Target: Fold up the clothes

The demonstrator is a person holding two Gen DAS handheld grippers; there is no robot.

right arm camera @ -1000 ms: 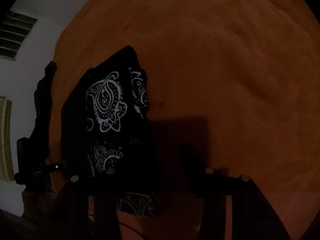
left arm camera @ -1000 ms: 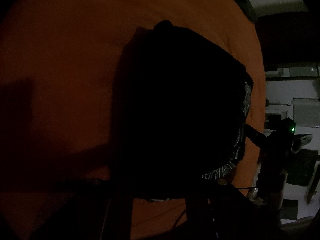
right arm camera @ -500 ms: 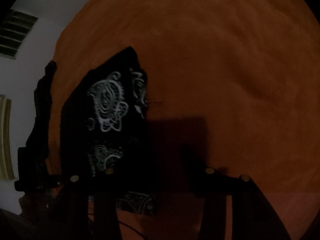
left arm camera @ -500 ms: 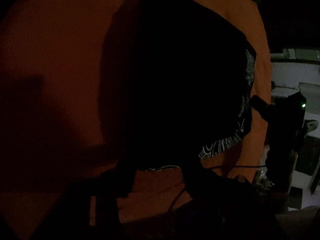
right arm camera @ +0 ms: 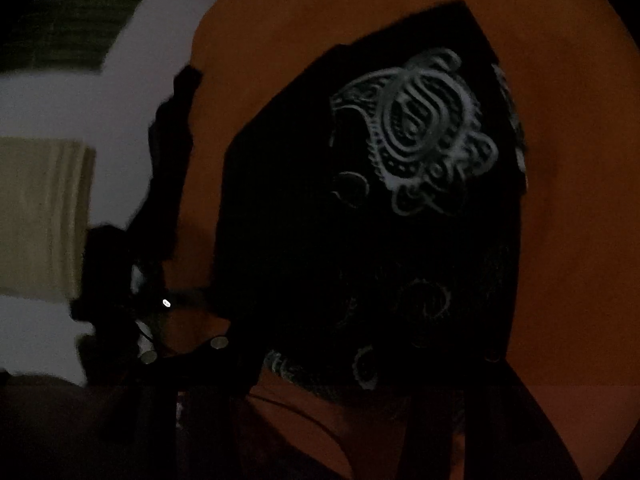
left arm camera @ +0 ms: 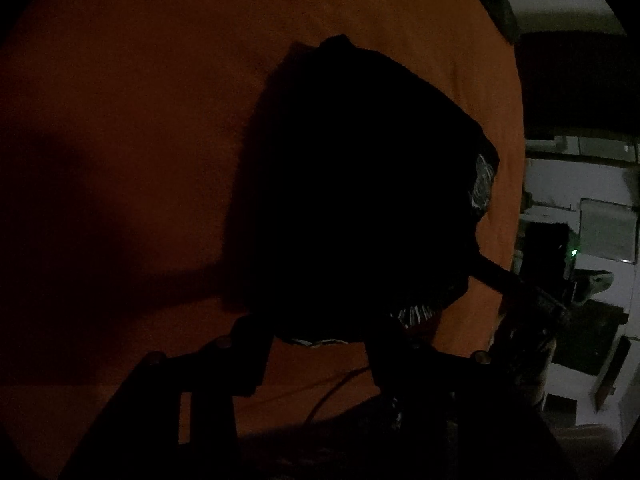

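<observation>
1. Black paisley garment [right arm camera: 400, 184] lies on the orange bed [right arm camera: 580, 160], near edge just ahead of us
2. Left tool [left arm camera: 316, 360] stands apart, nearer that edge
3. Right tool [right arm camera: 360, 392] stands apart over it, gripping nothing

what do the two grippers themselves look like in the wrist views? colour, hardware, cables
Very dim frames. The left gripper shows two black, blocky fingers with round fasteners and a thin dark cable behind. The right gripper is equally black, with round silver fasteners on its finger mount. No markings are legible, and no sleeve can be made out.
</observation>
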